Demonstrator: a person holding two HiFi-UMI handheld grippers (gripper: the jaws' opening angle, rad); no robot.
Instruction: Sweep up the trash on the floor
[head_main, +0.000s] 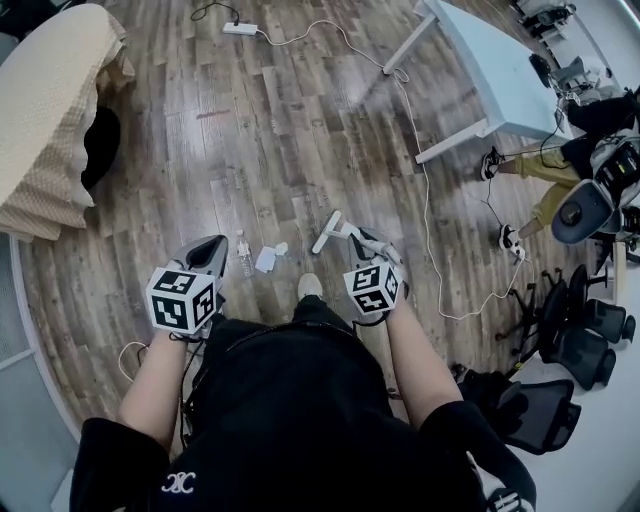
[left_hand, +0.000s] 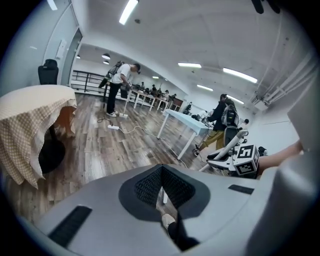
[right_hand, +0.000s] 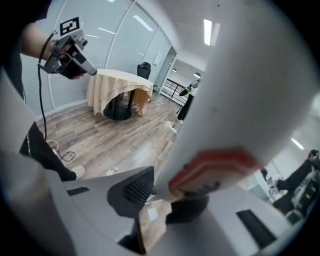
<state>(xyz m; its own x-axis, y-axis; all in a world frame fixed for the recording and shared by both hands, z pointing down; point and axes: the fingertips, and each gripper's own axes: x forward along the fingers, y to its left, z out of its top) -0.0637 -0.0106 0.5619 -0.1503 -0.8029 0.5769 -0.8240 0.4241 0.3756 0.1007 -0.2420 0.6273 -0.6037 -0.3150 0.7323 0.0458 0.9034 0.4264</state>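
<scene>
Wood-plank floor (head_main: 250, 130) fills the head view; cloth-covered round table (head_main: 50, 110) at 10 o'clock, white table (head_main: 490, 70) at 1 o'clock, power strip (head_main: 240, 29) at 12 with its cable (head_main: 425, 200) trailing down the right side; black office chairs (head_main: 575, 330) at 4 o'clock.

Trash (head_main: 265, 258): a few pale paper scraps on the floor just beyond the person's shoe (head_main: 310, 286), between the two grippers and nearer the left one; one small bit lies apart at their 9 o'clock.

Broom head (head_main: 327, 232): white bar lying at 2 o'clock of the scraps, near but not touching them; long axis runs from 7 to 1 o'clock in the head view; a short neck leads from it toward 4 o'clock into the right gripper.

Right hand-held gripper (head_main: 362, 238): clenched on the broom handle (right_hand: 240, 90); in the right gripper view the white shaft rises from between the jaws toward 1 o'clock and fills the upper right, with a red-orange band (right_hand: 215, 167) just above the grip; a scrap shows on the floor through the gap below.

Left hand-held gripper (head_main: 208, 250): jaws drawn together with nothing between them; in the left gripper view only a narrow slit shows past the dark pads (left_hand: 145, 187), with floor and shoe beyond; it is held at 9 o'clock of the scraps, pointing toward 12.
</scene>
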